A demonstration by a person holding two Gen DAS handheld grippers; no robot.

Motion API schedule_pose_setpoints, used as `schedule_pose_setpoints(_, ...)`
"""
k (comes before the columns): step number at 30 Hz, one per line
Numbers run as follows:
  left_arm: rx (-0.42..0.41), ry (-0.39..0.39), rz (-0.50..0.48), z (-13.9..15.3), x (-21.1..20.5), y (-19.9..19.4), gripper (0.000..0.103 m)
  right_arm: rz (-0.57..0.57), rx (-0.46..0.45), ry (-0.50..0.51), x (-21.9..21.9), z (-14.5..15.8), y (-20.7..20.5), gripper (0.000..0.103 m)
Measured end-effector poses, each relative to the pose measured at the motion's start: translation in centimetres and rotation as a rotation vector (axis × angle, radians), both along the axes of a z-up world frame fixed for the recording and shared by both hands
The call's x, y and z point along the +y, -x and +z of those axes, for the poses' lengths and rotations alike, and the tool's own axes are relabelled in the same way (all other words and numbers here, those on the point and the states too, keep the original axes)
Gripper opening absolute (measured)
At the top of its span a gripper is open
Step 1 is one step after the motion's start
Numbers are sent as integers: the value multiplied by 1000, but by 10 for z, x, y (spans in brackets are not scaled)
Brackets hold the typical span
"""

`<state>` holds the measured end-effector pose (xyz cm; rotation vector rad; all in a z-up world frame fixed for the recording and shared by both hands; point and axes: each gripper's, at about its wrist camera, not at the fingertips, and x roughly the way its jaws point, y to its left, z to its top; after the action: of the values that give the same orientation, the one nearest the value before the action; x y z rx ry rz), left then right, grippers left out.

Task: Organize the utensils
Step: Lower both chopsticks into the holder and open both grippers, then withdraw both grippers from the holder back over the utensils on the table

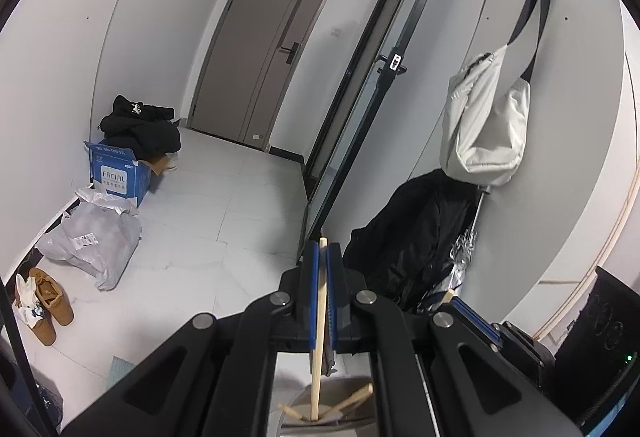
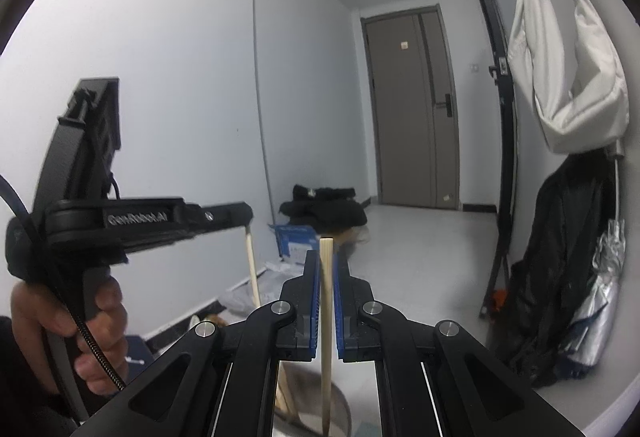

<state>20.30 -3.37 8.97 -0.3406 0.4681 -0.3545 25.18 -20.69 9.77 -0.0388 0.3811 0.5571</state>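
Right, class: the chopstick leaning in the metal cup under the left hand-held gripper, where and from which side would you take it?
Grip the leaning chopstick near its upper free end, coming from above. Its lower end sits deep in the metal cup, so only the raised end is clear of the rim.

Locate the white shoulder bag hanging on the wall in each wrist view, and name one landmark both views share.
Left wrist view: the white shoulder bag hangs right of centre, by its dark strap, above a black coat.
Right wrist view: the same bag fills the upper right edge, above the coat.
Shared landmark: the grey-brown door at the far end of the hall.
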Motion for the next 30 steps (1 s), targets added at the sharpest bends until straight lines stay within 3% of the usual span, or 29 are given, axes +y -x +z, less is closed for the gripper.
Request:
schedule_pose_setpoints(10,40,-70,-43,-8,-8,20,1,33,94,23,-7,-21,7,5)
schedule_pose_setpoints(15,112,-91,-40,-10,-4,25,3,54,182,30,-5,-34,6,9)
schedule_pose_setpoints(17,138,-97,-26,-9,-1,27,16,58,202,16,-7,-34,9,12)
schedule_pose_setpoints(18,148,-90,-15,-8,3,29,21,49,200,13,-8,-32,12,24)
schedule_pose_setpoints(19,152,-84,-9,-8,4,32,32,35,199,11,-11,-30,15,34)
schedule_pose_setpoints(20,156,-78,5,-6,7,36,41,27,198,3,-13,-28,19,35)
schedule_pose_setpoints(24,148,-93,42,1,12,54,51,-8,214,-29,-25,-15,35,44)
schedule_pose_setpoints(26,143,-103,59,4,13,62,64,-20,215,-41,-31,-9,44,47)
schedule_pose_setpoints(30,132,-110,109,10,17,85,80,-36,212,-43,-34,3,65,59)
